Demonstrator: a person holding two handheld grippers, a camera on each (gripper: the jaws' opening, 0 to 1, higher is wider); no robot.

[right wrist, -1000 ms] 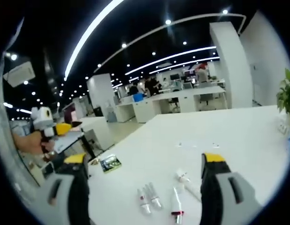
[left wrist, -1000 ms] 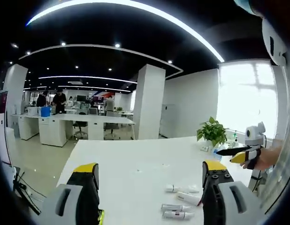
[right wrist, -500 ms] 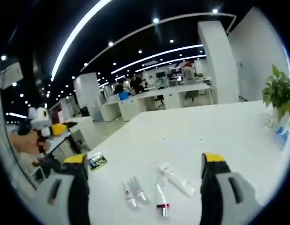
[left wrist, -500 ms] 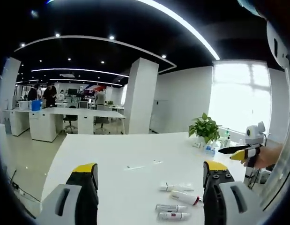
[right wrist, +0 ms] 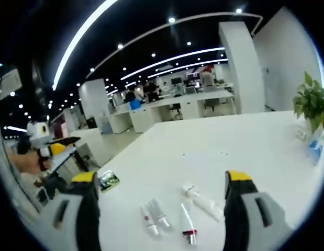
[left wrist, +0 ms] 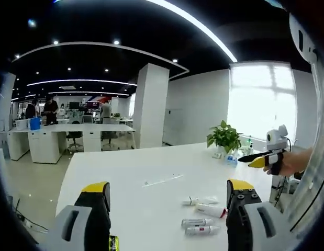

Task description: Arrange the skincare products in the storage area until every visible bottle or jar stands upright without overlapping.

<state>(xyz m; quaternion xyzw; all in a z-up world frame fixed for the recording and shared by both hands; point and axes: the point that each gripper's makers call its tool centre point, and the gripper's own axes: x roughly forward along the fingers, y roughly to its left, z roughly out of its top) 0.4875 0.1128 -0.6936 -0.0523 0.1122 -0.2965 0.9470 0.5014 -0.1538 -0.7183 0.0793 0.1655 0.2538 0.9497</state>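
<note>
Several skincare tubes lie flat on the white table [left wrist: 125,172]. In the left gripper view a small white tube [left wrist: 200,200], a white tube with a red cap [left wrist: 210,210] and two slim tubes [left wrist: 197,226] lie between my jaws, toward the right one. My left gripper [left wrist: 167,188] is open and holds nothing. In the right gripper view the two slim tubes [right wrist: 153,215], a red-capped tube [right wrist: 187,226] and a larger white tube [right wrist: 203,201] lie ahead of my open right gripper [right wrist: 162,180]. Each gripper hangs above the table, short of the tubes.
A potted plant [left wrist: 223,138] [right wrist: 311,104] and small blue items [right wrist: 314,149] stand near the table's far edge. A small dark packet [right wrist: 108,180] lies left of the tubes. The right gripper [left wrist: 266,157] and the left gripper [right wrist: 52,149] show hand-held at the sides. Office desks and people are far behind.
Both views have shifted a little with the hands, so the tubes sit slightly differently in frame. The tubes themselves have not moved, and both grippers stay open.
</note>
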